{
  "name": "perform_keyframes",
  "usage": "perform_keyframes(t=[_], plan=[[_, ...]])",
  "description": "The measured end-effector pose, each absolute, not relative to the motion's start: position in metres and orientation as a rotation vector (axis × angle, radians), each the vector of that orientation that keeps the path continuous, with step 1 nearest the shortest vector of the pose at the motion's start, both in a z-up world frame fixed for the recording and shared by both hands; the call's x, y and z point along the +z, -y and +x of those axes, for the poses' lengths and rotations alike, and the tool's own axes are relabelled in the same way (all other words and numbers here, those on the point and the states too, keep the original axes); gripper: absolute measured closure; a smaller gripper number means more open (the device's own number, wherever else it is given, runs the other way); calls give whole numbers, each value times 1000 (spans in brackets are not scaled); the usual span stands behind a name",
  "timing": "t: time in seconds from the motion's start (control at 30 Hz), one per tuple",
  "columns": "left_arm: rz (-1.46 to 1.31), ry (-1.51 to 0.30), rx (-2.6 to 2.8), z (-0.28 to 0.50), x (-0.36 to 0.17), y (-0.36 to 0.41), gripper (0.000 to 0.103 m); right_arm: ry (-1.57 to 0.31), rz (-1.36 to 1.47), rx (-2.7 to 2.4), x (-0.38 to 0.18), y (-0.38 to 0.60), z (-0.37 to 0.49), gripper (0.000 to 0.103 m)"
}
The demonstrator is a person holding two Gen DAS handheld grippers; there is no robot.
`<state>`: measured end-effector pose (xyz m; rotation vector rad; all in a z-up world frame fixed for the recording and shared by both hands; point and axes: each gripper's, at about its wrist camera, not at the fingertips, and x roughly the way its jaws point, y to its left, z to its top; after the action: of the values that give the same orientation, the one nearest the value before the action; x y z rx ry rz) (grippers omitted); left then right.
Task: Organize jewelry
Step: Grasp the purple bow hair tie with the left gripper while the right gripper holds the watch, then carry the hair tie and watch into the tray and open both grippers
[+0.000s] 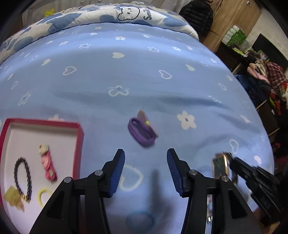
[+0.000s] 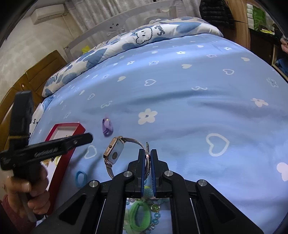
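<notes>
My left gripper (image 1: 145, 160) is open and empty above the blue bedsheet, just short of a purple hair tie (image 1: 142, 132). A red box (image 1: 79, 140) at the left holds a dark bead bracelet (image 1: 22, 177), a pink hair clip (image 1: 47, 165), a gold piece (image 1: 12, 198) and a yellow ring (image 1: 43, 195). My right gripper (image 2: 148, 155) is shut on the mesh band of a rose-gold square watch (image 2: 115, 153), held above the sheet. The watch also shows in the left wrist view (image 1: 220, 166). A blue hair tie (image 2: 81, 178) lies near the box (image 2: 59, 163).
A green hair tie (image 2: 139, 216) and turquoise beads (image 2: 156, 216) lie under my right gripper. A folded cloud-print quilt (image 1: 108, 16) runs along the far side of the bed. A wooden wardrobe (image 1: 232, 19) and clothes (image 1: 270, 77) stand beyond the bed's right edge.
</notes>
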<state>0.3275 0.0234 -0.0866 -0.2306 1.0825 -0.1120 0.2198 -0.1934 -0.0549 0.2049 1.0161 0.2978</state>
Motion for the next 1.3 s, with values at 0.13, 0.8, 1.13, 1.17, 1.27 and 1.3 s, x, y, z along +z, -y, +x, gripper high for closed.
perform_keyframes(t=[0.13, 0.8, 1.13, 1.17, 1.27, 1.3], plan=[[-183, -1102, -92, 356, -100, -9, 55, -1025, 224, 294, -59, 199, 223, 98], [-223, -1007, -131, 299, -75, -30, 95, -1007, 248, 345, -47, 182, 218, 98], [-298, -924, -74, 217, -33, -81, 95, -984, 214, 444, -27, 133, 206, 98], [-306, -918, -66, 209, -30, -86, 95, -982, 209, 457, -25, 127, 204, 98], [-315, -905, -42, 189, -23, -99, 95, -978, 196, 488, -22, 112, 200, 98], [-320, -902, -33, 183, -21, -103, 95, -978, 193, 495, -21, 108, 199, 98]])
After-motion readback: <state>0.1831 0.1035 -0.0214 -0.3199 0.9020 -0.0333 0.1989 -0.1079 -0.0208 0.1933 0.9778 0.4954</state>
